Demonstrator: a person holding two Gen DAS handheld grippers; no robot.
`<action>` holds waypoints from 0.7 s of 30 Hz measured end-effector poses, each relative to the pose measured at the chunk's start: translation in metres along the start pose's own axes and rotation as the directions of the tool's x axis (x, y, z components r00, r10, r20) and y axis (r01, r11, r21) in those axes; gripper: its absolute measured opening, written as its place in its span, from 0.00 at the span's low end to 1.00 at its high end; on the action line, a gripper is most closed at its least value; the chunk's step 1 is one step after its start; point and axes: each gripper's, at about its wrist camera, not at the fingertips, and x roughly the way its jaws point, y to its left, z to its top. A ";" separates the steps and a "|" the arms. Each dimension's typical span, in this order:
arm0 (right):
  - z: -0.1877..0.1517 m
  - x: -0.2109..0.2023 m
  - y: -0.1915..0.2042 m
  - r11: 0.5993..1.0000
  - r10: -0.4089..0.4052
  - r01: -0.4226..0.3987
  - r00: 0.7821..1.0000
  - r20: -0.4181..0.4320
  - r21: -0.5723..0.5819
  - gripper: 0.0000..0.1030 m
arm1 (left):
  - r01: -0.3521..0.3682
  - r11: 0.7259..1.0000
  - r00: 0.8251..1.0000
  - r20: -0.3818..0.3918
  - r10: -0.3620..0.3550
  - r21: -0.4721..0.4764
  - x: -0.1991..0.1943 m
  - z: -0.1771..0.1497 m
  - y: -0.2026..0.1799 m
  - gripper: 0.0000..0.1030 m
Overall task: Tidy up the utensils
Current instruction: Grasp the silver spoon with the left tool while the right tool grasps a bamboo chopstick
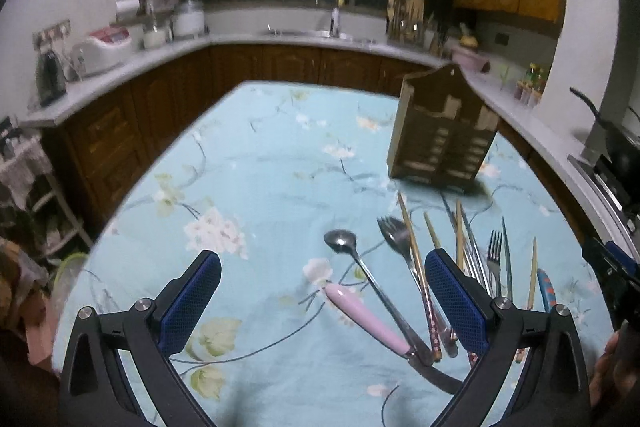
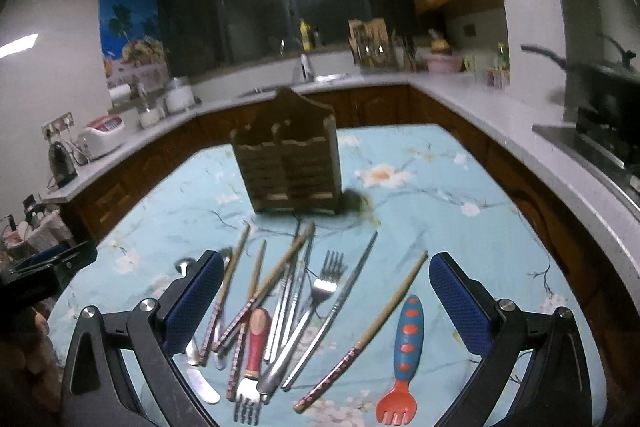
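Utensils (image 2: 304,311): loose heap on tablecloth (image 2: 440,187), 6 o'clock of wooden caddy (image 2: 290,167). Right gripper (image 2: 326,301) and left gripper (image 1: 322,293) both spread, empty. Advice: isolate one outlying piece, pinch mid-handle.

Both wrist views look forward and down over the surface (image 1: 260,155) from low and near. The left one sits further left — the wooden holder (image 1: 442,131) stands at its two o'clock, while the right view has it near twelve. They share the holder and the utensil pile (image 2: 288,307).
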 end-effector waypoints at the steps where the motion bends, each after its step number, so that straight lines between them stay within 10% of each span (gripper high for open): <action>1: 0.001 0.005 -0.003 1.000 0.001 -0.001 1.000 -0.016 0.006 1.00 | 0.009 1.000 0.999 -0.032 -0.010 -0.007 0.007 0.006 0.002 0.99; 7: 0.004 0.032 -0.024 0.998 0.006 0.001 0.994 -0.110 0.059 0.96 | 0.038 0.999 0.988 -0.150 -0.042 -0.029 0.043 0.030 0.008 0.82; 21: 0.006 0.106 -0.082 0.978 -0.068 0.130 0.936 -0.345 0.160 0.51 | 0.095 0.995 0.948 -0.303 -0.097 -0.019 0.127 0.054 -0.001 0.63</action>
